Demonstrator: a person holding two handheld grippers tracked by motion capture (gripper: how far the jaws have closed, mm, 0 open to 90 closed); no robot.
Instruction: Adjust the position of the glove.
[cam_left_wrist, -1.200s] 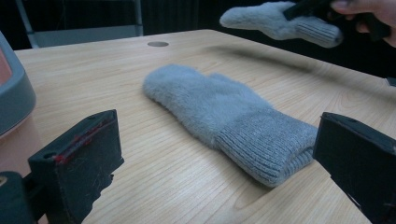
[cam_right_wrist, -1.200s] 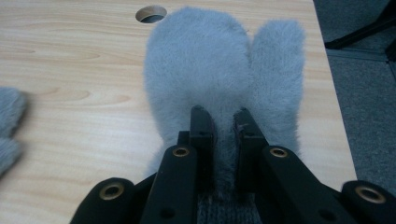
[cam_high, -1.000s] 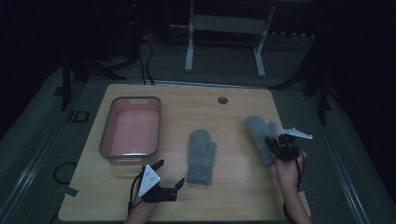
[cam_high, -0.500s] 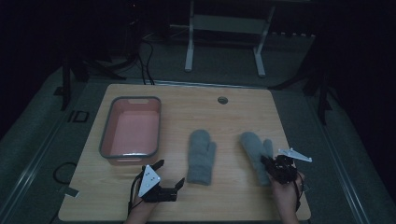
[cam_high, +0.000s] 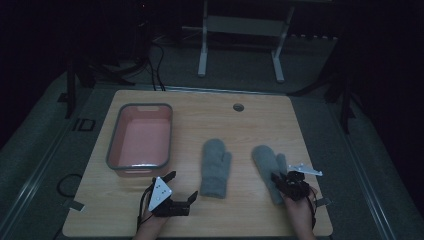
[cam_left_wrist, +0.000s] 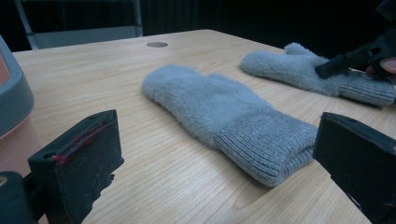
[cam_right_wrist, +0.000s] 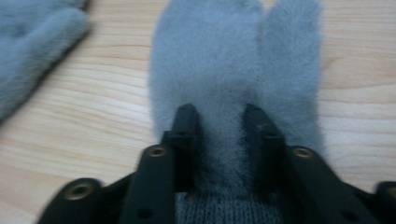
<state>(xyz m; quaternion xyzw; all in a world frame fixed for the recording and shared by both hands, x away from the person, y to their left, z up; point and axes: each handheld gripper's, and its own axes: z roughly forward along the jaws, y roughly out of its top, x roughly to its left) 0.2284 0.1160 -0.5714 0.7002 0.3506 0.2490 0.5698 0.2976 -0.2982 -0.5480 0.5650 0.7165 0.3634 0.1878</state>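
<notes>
- The right claw (cam_high: 278, 180) is sitting low over the right mitten (cam_high: 266, 162), near the front right corner of the worktop (cam_high: 260, 117).
- Its jaws have just been opening, and the right gripper view is showing a ridge of grey fleece bunched up between them (cam_right_wrist: 219, 135), just above the ribbed cuff.
- Whether the pads are pressing on that fleece or have already let go, I cannot tell from where I am standing; the gap between the jaws is narrow.
- The right mitten is lying flat on the wood, fingertip end pointing away from the person, thumb on its right side.
- The left mitten (cam_high: 216, 165) is lying flat too, just beside its partner but not touching it, around the middle of the worktop.
- The left claw (cam_high: 182, 186) is hovering near the front edge, jaws standing wide apart with nothing between them.
- In the left gripper view the left mitten (cam_left_wrist: 224, 116) is stretching across the wood ahead of those open jaws, with the right mitten (cam_left_wrist: 299, 70) farther off.
- A grey-rimmed pink tray (cam_high: 120, 137) is standing on the left part of the worktop, well apart from both mittens.
</notes>
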